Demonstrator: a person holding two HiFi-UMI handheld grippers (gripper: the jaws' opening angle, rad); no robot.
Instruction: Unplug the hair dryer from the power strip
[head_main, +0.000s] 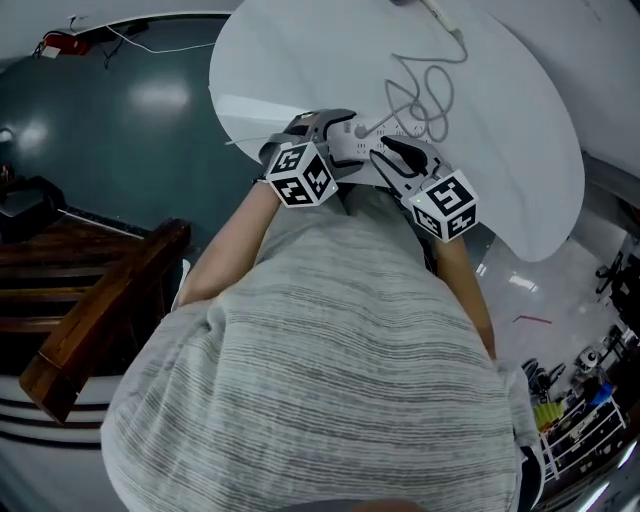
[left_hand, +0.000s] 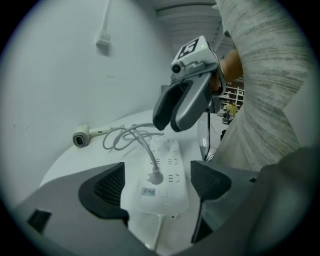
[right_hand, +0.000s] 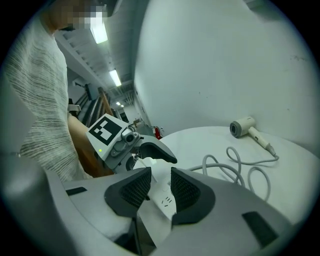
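Left claw (left_hand: 159, 184) first: its jaws stand wide, one pad on either side of the near end of the power strip (left_hand: 172, 162). As far as I can see, neither pad presses on the strip. Between them sits the plug (left_hand: 155, 176), still seated in a socket close to that end, next to a small label.

On my other side, the right claw (right_hand: 159, 189) has its jaws only narrowly apart, and the white strip shows through the gap. From the left gripper view this claw seems to hang just over the far end of the strip rather than clamping it, so I read it as holding nothing.

From the plug the cord (left_hand: 142, 142) rises and runs away across the round white table (head_main: 300, 60) in loose loops. It ends at the hair dryer (right_hand: 243, 126), which lies on its side well apart from the strip, toward the far edge. In the head view both claws are close together over the table's near rim, in front of my grey striped shirt (head_main: 330, 350).
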